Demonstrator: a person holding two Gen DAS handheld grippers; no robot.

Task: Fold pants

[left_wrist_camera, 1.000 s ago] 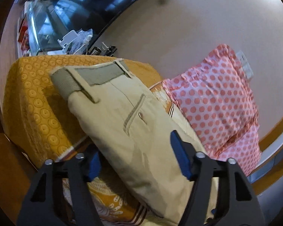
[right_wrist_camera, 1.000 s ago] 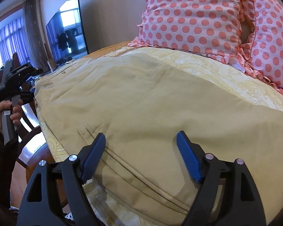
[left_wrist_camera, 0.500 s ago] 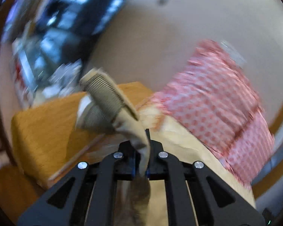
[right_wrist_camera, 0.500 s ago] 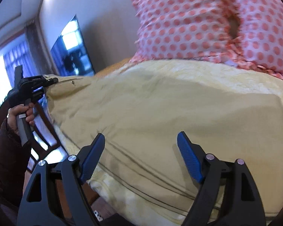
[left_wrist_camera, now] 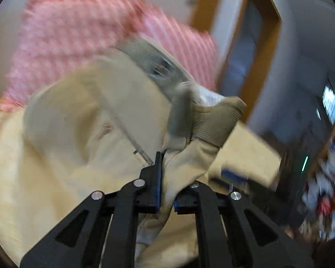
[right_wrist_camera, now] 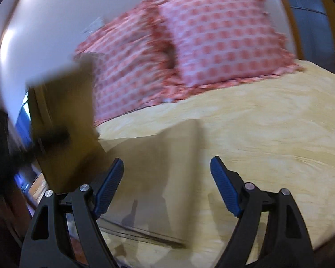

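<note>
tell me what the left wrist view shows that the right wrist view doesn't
Only the left wrist view shows the left gripper, its jaws shut on the beige cotton pants near their ribbed grey waistband.

Only the right wrist view shows the right gripper with jaws open, holding nothing, above the pale yellow bedspread.

Both show the pants and the pink polka-dot pillows, blurred.

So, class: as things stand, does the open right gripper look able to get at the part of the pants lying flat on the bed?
Probably yes. The right gripper is open, and the flat part of the pants lies just ahead between its fingers with nothing in the way; the left gripper holds the waistband off to the side.
</note>
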